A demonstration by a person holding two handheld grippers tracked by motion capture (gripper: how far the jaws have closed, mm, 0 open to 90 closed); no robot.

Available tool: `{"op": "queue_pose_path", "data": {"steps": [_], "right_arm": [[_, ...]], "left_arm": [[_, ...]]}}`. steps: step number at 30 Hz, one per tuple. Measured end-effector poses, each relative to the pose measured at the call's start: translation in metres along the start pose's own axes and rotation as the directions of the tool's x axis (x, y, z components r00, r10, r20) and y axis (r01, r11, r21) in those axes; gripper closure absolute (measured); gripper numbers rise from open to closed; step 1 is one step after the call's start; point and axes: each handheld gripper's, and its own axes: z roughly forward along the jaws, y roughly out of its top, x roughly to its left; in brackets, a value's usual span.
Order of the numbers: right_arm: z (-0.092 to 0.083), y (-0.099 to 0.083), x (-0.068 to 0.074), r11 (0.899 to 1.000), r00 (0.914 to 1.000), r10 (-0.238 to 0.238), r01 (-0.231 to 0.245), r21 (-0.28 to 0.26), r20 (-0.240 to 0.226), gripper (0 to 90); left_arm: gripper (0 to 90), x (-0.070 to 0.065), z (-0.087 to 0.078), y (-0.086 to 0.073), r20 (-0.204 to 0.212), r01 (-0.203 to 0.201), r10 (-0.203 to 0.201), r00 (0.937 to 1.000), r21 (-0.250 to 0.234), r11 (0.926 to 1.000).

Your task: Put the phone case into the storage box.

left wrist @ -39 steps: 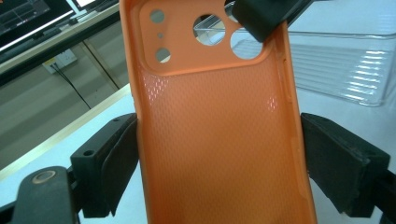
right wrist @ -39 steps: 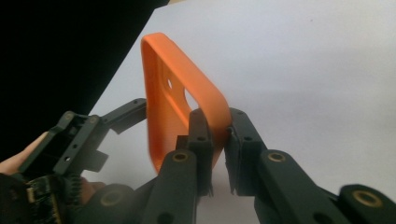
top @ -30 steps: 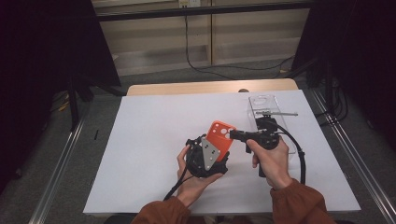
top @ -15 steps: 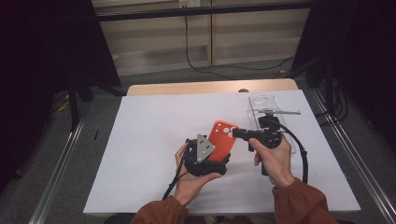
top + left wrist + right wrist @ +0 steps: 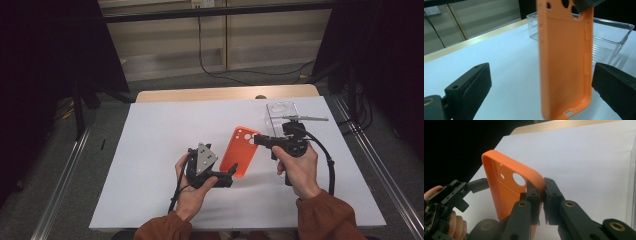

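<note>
1. Orange phone case (image 5: 240, 151) is off the table, held up in the air just left of the clear plastic tray (image 5: 280, 116) that stands toward the far right of the white table (image 5: 150, 150).
2. Right gripper (image 5: 541, 193) has its two jaws pinched tight on the case's camera-hole corner; in the right gripper view the rim sits squeezed between them.
3. Left gripper (image 5: 231, 172) is on the side of the case away from the tray, its jaws spread wide. In the left gripper view the lower end of the case hangs between them, touching neither jaw.
4. Progress, as I judge it: the case is picked up and offered across, so the lift is done. What is left looks like a handover or a two-handed grip, with the left jaws yet to come together on the lower end.
5. Where the case goes after that I cannot tell; the tray beside it looks empty and seems a likely place.
6. Writing: none I can read. The case shows bare orange, and neither the tray nor the grippers carry any legible label.
</note>
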Motion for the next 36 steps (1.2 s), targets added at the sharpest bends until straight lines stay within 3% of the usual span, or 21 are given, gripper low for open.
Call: {"op": "queue_pose_path", "data": {"steps": [9, 17, 20, 22, 27, 36], "right_arm": [[-0.008, 0.001, -0.006, 1.000, 0.9996, -0.023, 0.024, -0.021, 0.015, 83.8], [-0.013, 0.003, -0.009, 0.998, 0.9984, -0.050, 0.051, -0.037, 0.024, 83.9], [-0.014, 0.003, -0.009, 0.997, 0.9977, -0.064, 0.065, -0.044, 0.023, 83.9], [-0.014, 0.003, -0.010, 0.996, 0.9976, -0.066, 0.067, -0.050, 0.021, 83.9], [-0.016, 0.004, -0.010, 0.994, 0.9960, -0.085, 0.086, -0.062, 0.027, 83.9], [-0.023, 0.010, -0.014, 0.991, 0.9941, -0.099, 0.103, -0.083, 0.044, 83.9]], "left_arm": [[2.6, 0.021, -0.014, -0.006, -0.043, 0.057, -0.058, 0.9974, -0.025, 0.9980], [3.1, 0.040, -0.025, -0.016, -0.087, 0.111, -0.120, 0.9889, -0.099, 0.9889], [3.3, 0.047, -0.029, -0.021, -0.113, 0.099, -0.113, 0.9872, -0.122, 0.9876], [3.5, 0.049, -0.032, -0.023, -0.100, 0.118, -0.132, 0.9862, -0.138, 0.9834], [2.6, 0.055, -0.043, -0.028, -0.070, 0.107, -0.119, 0.9904, -0.149, 0.9830], [2.6, 0.066, -0.060, -0.039, -0.101, 0.126, -0.145, 0.9843, -0.172, 0.9770]]}}
